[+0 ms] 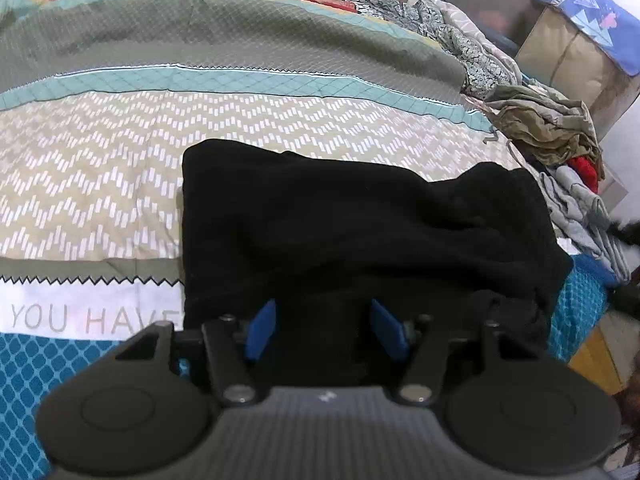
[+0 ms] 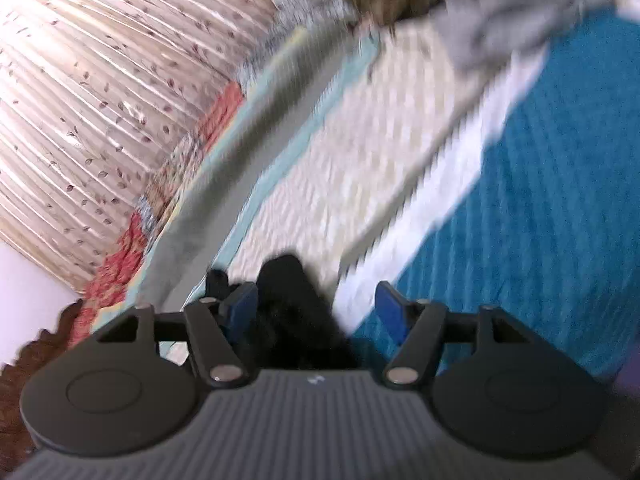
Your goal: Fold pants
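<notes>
The black pants (image 1: pixel 360 232) lie folded into a compact block on the patterned bedspread (image 1: pixel 100 184), in the centre of the left wrist view. My left gripper (image 1: pixel 322 330) is open, its blue pads (image 1: pixel 262 330) apart over the near edge of the pants, holding nothing. In the blurred right wrist view my right gripper (image 2: pixel 316 316) is open, and a bit of black cloth (image 2: pixel 292 304) sits low between the blue pads (image 2: pixel 390 312), not pinched.
A heap of crumpled clothes (image 1: pixel 560 136) lies at the bed's right edge. A cardboard box (image 1: pixel 568 52) with a blue cloth stands behind it. A pleated curtain (image 2: pixel 100 100) hangs beyond the bed. The bedspread's blue part (image 2: pixel 540 184) runs to the right.
</notes>
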A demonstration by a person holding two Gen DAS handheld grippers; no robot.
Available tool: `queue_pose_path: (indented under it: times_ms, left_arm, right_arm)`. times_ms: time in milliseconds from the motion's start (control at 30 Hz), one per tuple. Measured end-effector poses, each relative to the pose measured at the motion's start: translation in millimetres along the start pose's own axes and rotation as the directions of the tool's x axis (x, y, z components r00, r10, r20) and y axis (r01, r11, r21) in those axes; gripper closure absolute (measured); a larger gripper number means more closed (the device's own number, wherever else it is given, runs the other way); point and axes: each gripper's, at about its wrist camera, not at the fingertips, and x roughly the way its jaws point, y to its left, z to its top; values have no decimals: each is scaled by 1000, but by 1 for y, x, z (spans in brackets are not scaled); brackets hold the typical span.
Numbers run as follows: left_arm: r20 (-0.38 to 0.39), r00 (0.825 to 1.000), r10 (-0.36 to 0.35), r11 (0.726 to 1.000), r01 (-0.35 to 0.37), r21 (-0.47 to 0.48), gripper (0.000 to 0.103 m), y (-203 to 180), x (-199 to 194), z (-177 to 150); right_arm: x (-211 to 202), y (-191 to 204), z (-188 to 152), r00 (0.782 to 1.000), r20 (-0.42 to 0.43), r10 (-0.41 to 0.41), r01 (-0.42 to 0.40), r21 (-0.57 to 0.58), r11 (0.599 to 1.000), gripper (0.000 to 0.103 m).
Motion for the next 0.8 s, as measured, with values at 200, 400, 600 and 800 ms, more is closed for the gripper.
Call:
queue_pose_path:
  times_ms: [200,400,600,800]
  left_arm:
    - [1,1000,23,1000,-23,10,48,-6,-3,1]
    - [-7,1000,27,1000,-27,-1,45,-5,-6,1]
    - [-4,999,40,999,-40,20,39,-3,-7,1]
    - [-6,996,89,990,-88,107,35,-13,0,3]
  right_arm:
    - [19,91,4,986,-123,110,-152,-419,895,59]
    - [91,113,-13,947,-293,-130,-59,-558,828,66]
    - [86,92,10,972,-232,25,-118,-392,912,96]
    - [120,48,15,971,-201,-128,52,-348,936,89]
